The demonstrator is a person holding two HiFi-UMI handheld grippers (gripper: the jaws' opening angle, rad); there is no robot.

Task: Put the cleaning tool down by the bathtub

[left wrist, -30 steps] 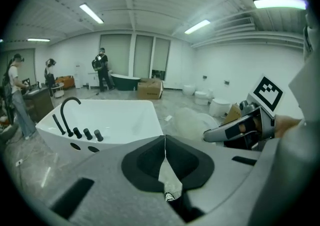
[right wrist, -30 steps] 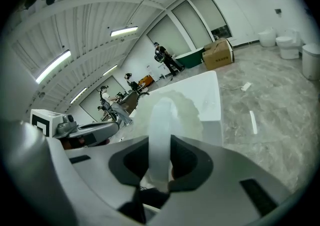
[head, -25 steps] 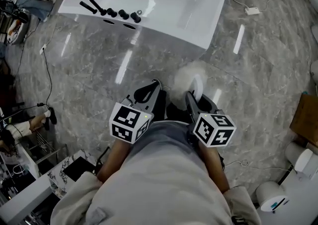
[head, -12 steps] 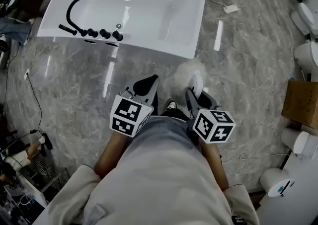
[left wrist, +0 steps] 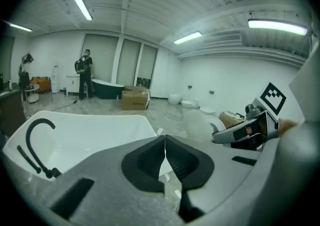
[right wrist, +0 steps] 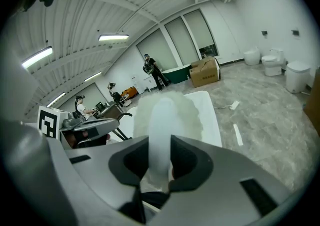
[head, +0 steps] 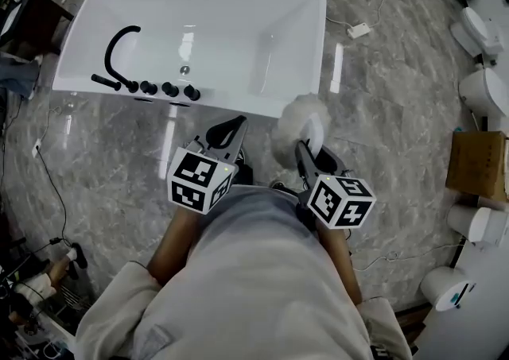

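Note:
My right gripper (head: 312,144) (right wrist: 160,162) is shut on the white handle of a fluffy white cleaning brush (head: 296,125) (right wrist: 167,115), held upright in the air near the tub's near right corner. The white bathtub (head: 310,40) (left wrist: 130,130) (right wrist: 212,105) lies ahead on the marble floor, with a black faucet (head: 118,52) (left wrist: 32,142) and knobs (head: 169,89) on its near rim. My left gripper (head: 225,132) (left wrist: 164,157) is shut with nothing in it, level with the right one, just short of the tub's near rim.
White toilets (head: 481,88) and a cardboard box (head: 477,164) line the right side. A white power strip with cable (head: 358,30) lies on the floor right of the tub. People (left wrist: 84,73) stand far across the room. Equipment and cables clutter the left edge.
The bathtub has come nearer and more centred in the head view over the last second as the person moved up to it. Both grippers keep their pose and the brush stays held.

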